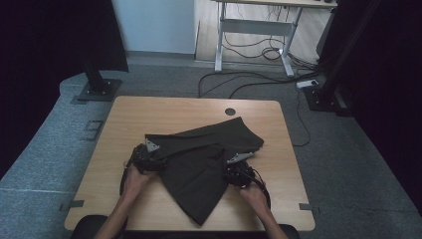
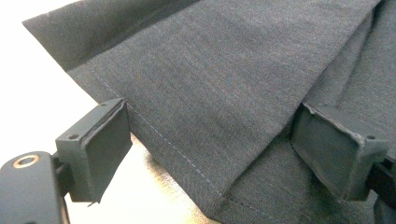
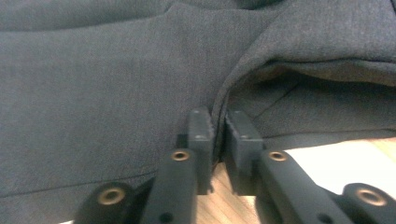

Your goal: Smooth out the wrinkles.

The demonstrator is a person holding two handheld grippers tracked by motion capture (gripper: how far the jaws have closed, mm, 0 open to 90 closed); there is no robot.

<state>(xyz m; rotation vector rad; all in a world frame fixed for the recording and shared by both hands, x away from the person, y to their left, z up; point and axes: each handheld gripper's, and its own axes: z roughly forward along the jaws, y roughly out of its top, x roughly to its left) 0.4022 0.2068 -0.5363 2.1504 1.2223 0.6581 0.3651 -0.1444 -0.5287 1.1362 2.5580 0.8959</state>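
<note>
While cloth [image 1: 199, 164] hides table centre, L tool [image 2: 210, 140] wide; R tool [image 3: 218, 135] narrow (fold edge between, grip unclear).

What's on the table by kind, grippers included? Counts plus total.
Dark grey garment, partly folded: 1
Handheld grippers: 2, left gripper at the cloth's left edge, jaws wide; right gripper at its right edge, jaws nearly together around a fold
Round black grommet in the table: 1
Total: 4
</note>
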